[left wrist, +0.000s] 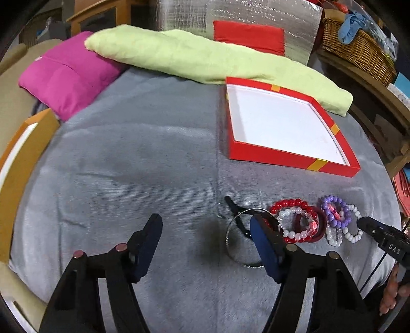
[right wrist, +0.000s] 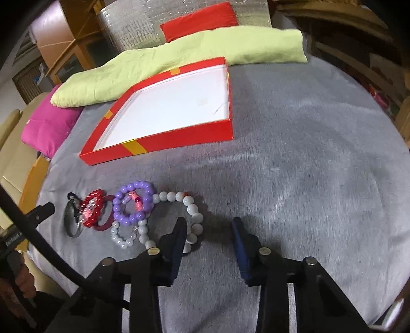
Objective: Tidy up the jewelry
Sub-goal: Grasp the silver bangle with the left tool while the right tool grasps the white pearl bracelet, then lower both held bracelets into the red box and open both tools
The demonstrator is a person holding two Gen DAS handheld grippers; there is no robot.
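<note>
A row of bracelets lies on the grey blanket: a silver bangle [left wrist: 232,240] [right wrist: 70,221], red bead bracelets [left wrist: 292,205] [right wrist: 92,206], a dark red band [left wrist: 323,226] [right wrist: 105,222], a purple bead bracelet [left wrist: 333,214] [right wrist: 133,202] and a white bead bracelet [left wrist: 355,230] [right wrist: 191,208]. An empty red box [left wrist: 282,153] [right wrist: 179,139] with a white floor lies behind them. My left gripper [left wrist: 206,230] is open, its right finger over the silver bangle. My right gripper [right wrist: 208,230] is open, its left finger beside the white beads; it also shows in the left wrist view [left wrist: 376,230].
A green pillow [left wrist: 205,59] [right wrist: 179,61], a pink cushion [left wrist: 64,79] [right wrist: 46,123] and a red cushion [left wrist: 249,35] [right wrist: 200,20] line the back of the blanket. An orange box [left wrist: 23,164] sits at the left edge. A wicker basket [left wrist: 358,48] stands on shelves at right.
</note>
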